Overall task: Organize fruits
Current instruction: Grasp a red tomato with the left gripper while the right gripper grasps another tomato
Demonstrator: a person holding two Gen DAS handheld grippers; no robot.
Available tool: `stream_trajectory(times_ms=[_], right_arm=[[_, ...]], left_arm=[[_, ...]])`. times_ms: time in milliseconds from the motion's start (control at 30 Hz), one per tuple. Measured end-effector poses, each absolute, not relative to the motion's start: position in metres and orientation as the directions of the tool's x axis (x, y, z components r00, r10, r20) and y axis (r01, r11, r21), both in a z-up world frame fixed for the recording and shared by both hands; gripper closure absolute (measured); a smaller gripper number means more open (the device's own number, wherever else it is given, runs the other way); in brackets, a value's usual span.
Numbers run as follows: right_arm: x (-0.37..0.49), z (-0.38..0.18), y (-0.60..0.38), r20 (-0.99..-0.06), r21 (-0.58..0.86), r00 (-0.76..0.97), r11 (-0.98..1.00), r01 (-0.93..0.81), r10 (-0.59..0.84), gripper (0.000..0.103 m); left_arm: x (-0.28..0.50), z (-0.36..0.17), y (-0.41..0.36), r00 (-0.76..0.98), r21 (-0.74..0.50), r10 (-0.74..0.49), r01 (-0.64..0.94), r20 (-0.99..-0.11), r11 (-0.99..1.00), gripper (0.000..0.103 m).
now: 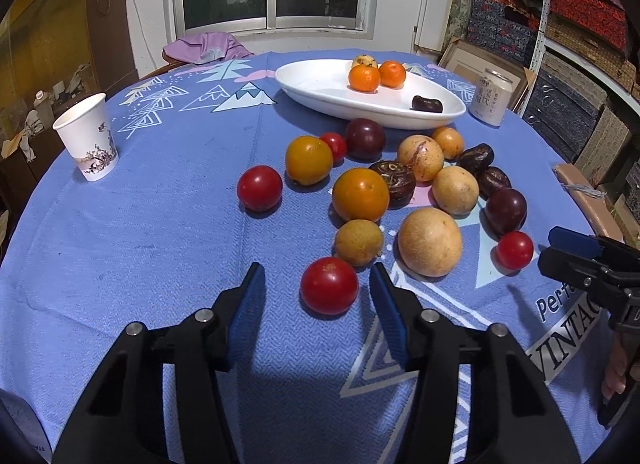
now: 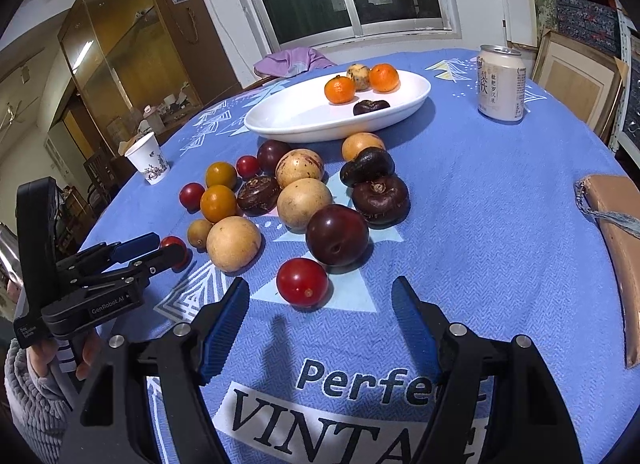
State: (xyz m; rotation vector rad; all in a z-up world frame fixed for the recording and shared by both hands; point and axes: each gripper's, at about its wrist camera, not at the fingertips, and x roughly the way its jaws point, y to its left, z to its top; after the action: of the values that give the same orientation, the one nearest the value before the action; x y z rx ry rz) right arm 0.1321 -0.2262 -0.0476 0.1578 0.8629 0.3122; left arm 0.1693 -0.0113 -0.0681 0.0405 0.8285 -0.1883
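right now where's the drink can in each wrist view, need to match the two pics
Left wrist view: the drink can stands at upper right, just past the right end of the white oval dish.
Right wrist view: the drink can is at upper right, standing apart to the right of the white oval dish.
Shared landmark: the white oval dish, which holds two oranges in both views.

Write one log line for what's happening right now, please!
left gripper: open, around red tomato | right gripper: open, near another tomato | white dish: four fruits
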Motion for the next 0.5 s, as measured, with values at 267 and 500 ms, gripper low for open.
stream_trajectory(times_ms=[267, 500], right_arm=[[0.136, -0.049, -0.216, -0.732, 0.214, 0.609, 0.952, -0.221, 0.306, 0.028], [0.136, -0.050, -0.207, -0.744, 0.191, 0.590, 0.947, -0.260, 0.312, 0.040]], left_arm=[[0.172, -0.070, -0.015, 0.649, -0.042, -0.158, 0.191, -0.744, 0.981, 0.058], [0.174, -0.071, -0.013, 0.639, -0.057, -0.170, 0.193, -0.751, 0.979, 0.066]])
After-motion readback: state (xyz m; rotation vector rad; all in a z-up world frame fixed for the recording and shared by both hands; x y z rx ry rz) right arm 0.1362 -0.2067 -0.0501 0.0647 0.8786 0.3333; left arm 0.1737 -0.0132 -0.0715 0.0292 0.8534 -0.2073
